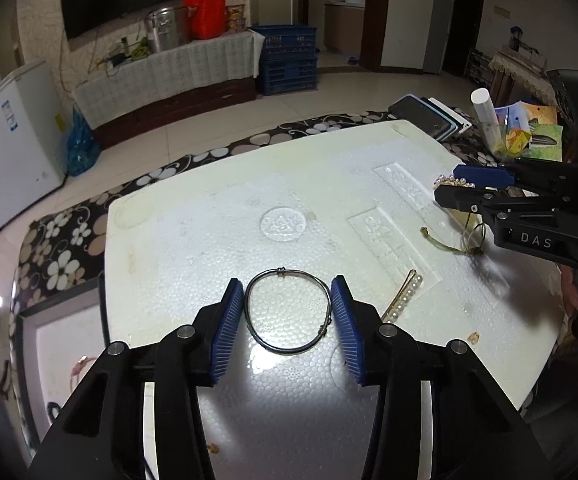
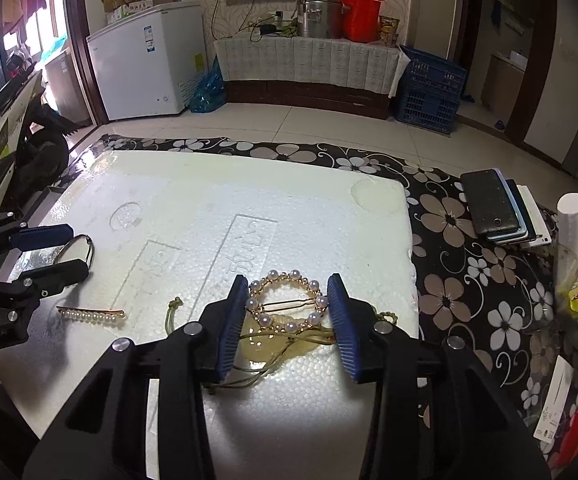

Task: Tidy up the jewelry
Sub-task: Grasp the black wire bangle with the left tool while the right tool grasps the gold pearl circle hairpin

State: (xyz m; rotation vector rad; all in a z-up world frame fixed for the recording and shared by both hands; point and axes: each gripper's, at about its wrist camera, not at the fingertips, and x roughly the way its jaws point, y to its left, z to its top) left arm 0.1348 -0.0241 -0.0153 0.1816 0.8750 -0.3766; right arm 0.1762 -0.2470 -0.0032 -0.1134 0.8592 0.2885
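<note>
foam board (image 1: pixel 209 240): white, beaded grain, faint yellowish stains
bangle (image 1: pixel 287 312): dark grey metal wire
left gripper (image 1: pixel 287 312): black arms, blue ribbed pads
right gripper (image 2: pixel 288 308): black arms, blue ribbed pads
round hair clip (image 2: pixel 287 302): gold frame, white pearls
bar hair clip (image 2: pixel 89 314): gold, one row of white pearls
pendant (image 2: pixel 265 346): pale translucent yellow, on olive-green cord
tablecloth (image 2: pixel 469 280): black with white and beige flowers
crates (image 2: pixel 429 88): blue
bag on sideboard (image 2: pixel 361 16): red
freezer (image 2: pixel 145 64): white
pot (image 2: pixel 319 16): silver metal
sideboard cover (image 2: pixel 309 64): white, checked
phones (image 2: pixel 493 208): black on top, blue and white beneath
</note>
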